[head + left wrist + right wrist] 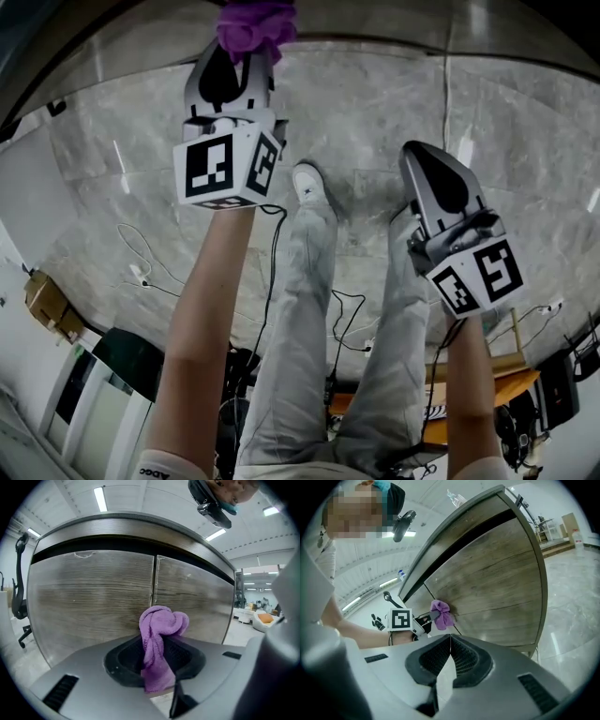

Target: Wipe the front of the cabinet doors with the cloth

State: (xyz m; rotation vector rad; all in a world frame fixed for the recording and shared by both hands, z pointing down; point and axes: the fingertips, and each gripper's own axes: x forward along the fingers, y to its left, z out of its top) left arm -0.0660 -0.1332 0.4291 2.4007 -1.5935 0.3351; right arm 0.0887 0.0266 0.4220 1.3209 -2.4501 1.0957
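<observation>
Plainly the wiping was at its start or in mid-stroke. The left gripper [157, 651] was clamped on the purple cloth [161, 625] and held it up to the cabinet doors [89, 597], close by the gap [153, 583] where the two doors met. From the right gripper view the wad seemed to touch the wood, though I could not swear it was pressed on and not just short of it. The right gripper [450, 639] hung off to the side, well apart from the cabinet, with its jaws together and nothing between them.

The cloth was twisted into a rope. Its long axis ran along the left gripper's jaws, with the loose tail trailing back through the pads and the bunched, knotted head sticking out in front and pointing straight at the doors.

As I judged it, the next move called for steady pressure so the soft head flattened on the wood, then broad sweeps across one door and over the gap to the other. Such a small wad would cover little per pass, and the hard jaw tips risked scraping the wood if the cloth folded aside.
</observation>
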